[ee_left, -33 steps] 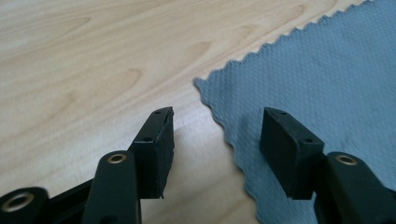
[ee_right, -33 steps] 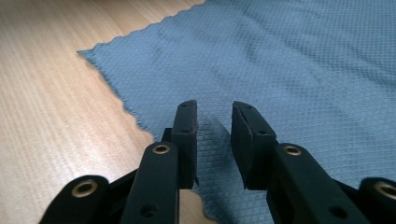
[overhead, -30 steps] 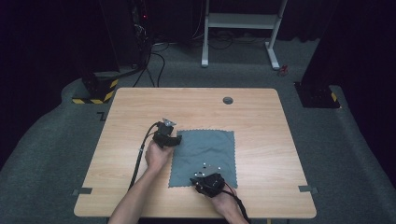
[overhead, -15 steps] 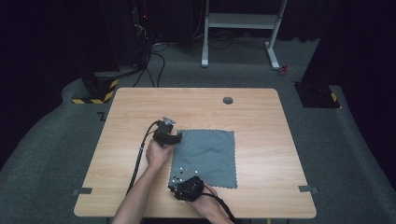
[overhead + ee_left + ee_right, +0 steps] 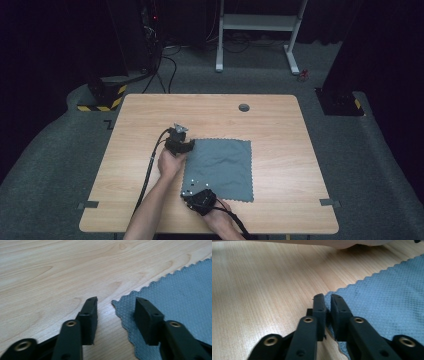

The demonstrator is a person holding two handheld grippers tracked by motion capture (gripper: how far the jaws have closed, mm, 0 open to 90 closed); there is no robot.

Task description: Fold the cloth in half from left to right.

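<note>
In a dark room, a wooden table (image 5: 150, 210) carries a blue-grey cloth (image 5: 222, 167) lying flat near its middle. The right hand-held gripper (image 5: 326, 300), its jaws just closing, pinches the cloth's near-left corner. The left hand-held gripper (image 5: 115, 302), jaws also closing but still parted, straddles the far-left corner without pressing it.

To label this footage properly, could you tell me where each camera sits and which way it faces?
High view: above the person's side, looking forward and down on the table; forearms, left gripper, right gripper.
Left gripper view: rides it, facing a corner of the cloth between parted jaws.
Right gripper view: rides it, jaws closed on a cloth corner.
All share the cloth.
</note>
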